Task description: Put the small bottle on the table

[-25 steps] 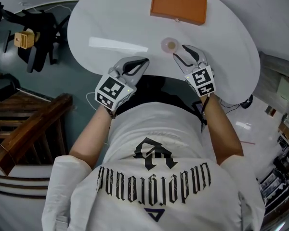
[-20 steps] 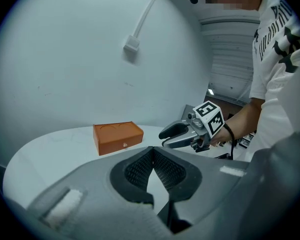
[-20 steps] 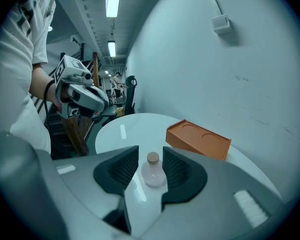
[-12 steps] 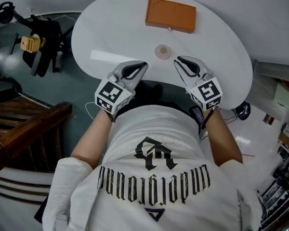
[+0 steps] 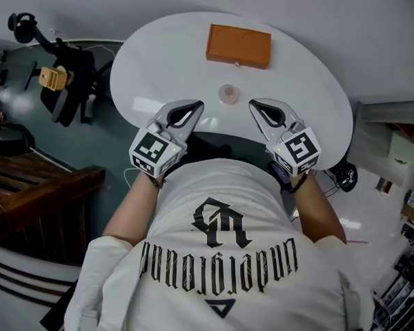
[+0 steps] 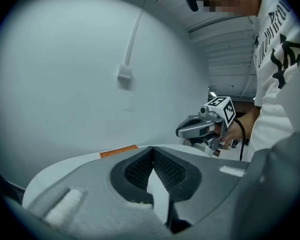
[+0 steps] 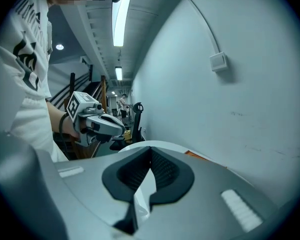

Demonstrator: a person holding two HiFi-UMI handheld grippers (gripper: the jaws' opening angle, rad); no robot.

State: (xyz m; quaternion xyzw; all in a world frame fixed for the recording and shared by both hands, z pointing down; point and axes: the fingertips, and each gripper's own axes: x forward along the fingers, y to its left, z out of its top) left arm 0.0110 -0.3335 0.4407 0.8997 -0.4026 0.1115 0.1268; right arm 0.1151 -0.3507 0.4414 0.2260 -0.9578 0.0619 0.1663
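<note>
The small bottle (image 5: 228, 94) stands upright on the white round table (image 5: 159, 61), seen from above as a pale round cap. Neither gripper touches it. My left gripper (image 5: 192, 106) hovers at the table's near edge, left of the bottle, shut and empty. My right gripper (image 5: 257, 105) hovers to the bottle's right, also shut with nothing between its jaws. In the left gripper view the left gripper (image 6: 152, 149) has its jaws meeting at the tips, and the right gripper (image 6: 200, 126) shows beyond. In the right gripper view the right gripper (image 7: 150, 149) is closed too.
An orange box (image 5: 239, 45) lies on the far side of the table. A black chair with gear (image 5: 69, 81) stands on the floor at the left, wooden steps (image 5: 41, 198) below it. A wall with a cable box (image 6: 125, 73) rises behind the table.
My right gripper has drawn back from the bottle toward my body. The bottle stays standing alone on the table. The left gripper has barely moved.
</note>
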